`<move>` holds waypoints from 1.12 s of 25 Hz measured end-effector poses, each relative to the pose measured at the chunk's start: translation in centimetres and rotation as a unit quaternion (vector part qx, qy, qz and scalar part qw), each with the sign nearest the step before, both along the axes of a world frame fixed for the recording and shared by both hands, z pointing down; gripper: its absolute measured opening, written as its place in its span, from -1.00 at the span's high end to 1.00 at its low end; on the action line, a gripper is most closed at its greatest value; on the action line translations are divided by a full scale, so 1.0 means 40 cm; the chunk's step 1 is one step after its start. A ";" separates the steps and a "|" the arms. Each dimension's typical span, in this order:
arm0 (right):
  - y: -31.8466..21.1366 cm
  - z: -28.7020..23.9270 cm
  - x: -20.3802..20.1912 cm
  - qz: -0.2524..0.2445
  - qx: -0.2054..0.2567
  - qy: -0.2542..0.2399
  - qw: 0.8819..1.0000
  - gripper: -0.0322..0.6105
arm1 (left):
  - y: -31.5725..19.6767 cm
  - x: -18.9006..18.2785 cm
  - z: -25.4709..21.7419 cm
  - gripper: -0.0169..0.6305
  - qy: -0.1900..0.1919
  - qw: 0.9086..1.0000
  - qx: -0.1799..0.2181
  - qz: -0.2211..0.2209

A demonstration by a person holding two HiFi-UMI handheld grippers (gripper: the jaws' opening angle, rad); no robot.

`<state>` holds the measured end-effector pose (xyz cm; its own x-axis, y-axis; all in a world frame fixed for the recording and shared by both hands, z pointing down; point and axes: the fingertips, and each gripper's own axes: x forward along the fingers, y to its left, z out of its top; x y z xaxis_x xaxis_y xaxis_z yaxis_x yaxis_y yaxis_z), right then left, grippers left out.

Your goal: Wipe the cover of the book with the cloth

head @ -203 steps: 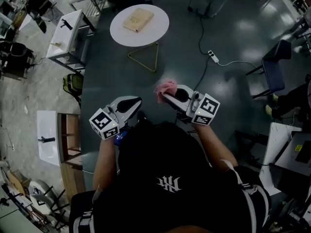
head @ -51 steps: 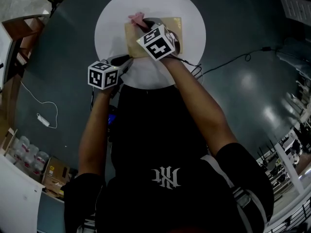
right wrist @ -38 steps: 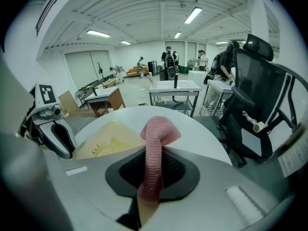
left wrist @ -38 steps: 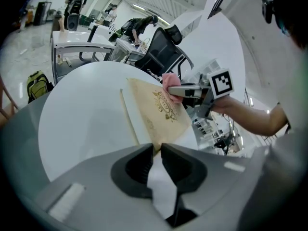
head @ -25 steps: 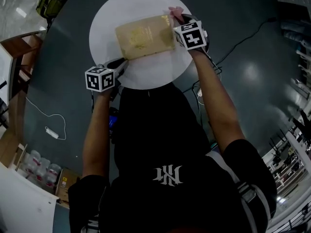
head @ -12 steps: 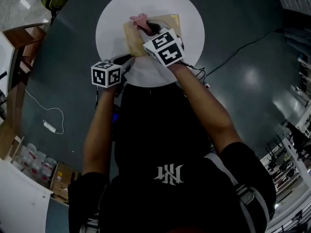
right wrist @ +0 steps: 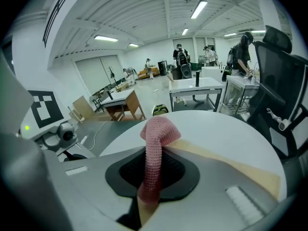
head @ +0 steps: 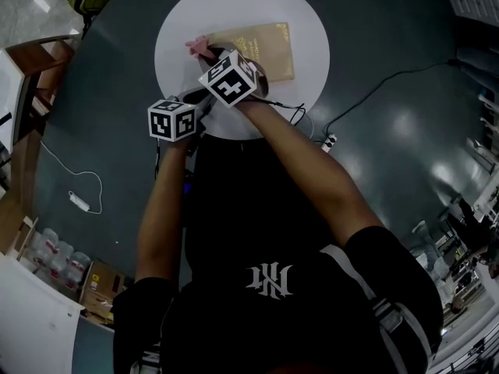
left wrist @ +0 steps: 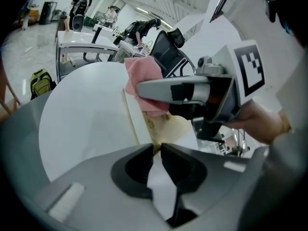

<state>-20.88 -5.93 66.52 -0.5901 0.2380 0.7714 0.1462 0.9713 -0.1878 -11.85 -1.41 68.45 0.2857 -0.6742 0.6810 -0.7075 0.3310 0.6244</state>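
- Since a second ago the right hand-held gripper (head: 207, 58) has swept from the book's right end to its left end, taking the cloth (head: 197, 47) with it. The left one has kept its place.
- Largest is the round white bench (head: 313, 29), which carries everything.
- On it the tan book (head: 265, 49) lies flat, toward the far side. Its long axis runs left to right in the head view, and most of the cover is bare.
- At the book's near-left corner is the left hand-held gripper (left wrist: 156, 148). Its jaws are nearly together, and as far as its own view shows, they pinch that corner to steady the book.
- The right hand-held gripper is clamped on the pink cloth, which stands up between the jaws and folds over at the tip.
- The fold of the cloth rests at the far end of the book's left edge, partly over the white top.
- What matters for the next stroke is that the cover still to be wiped lies to the right of the cloth, along the long axis. The right hand is the one placed to pull back that way, and it would pass clear of the left one at the near corner.
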 end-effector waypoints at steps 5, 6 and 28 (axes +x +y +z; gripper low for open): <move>-0.013 0.009 0.011 -0.010 0.012 -0.001 1.000 0.79 | -0.002 0.002 0.005 0.78 -0.002 1.000 -0.002 0.004; -0.020 0.009 0.018 -0.009 0.012 -0.001 1.000 0.79 | -0.003 0.005 0.004 0.78 -0.002 1.000 -0.002 0.004; -0.198 0.002 0.181 0.068 0.006 0.012 0.998 0.79 | -0.032 -0.002 -0.005 0.76 -0.018 1.000 -0.012 0.019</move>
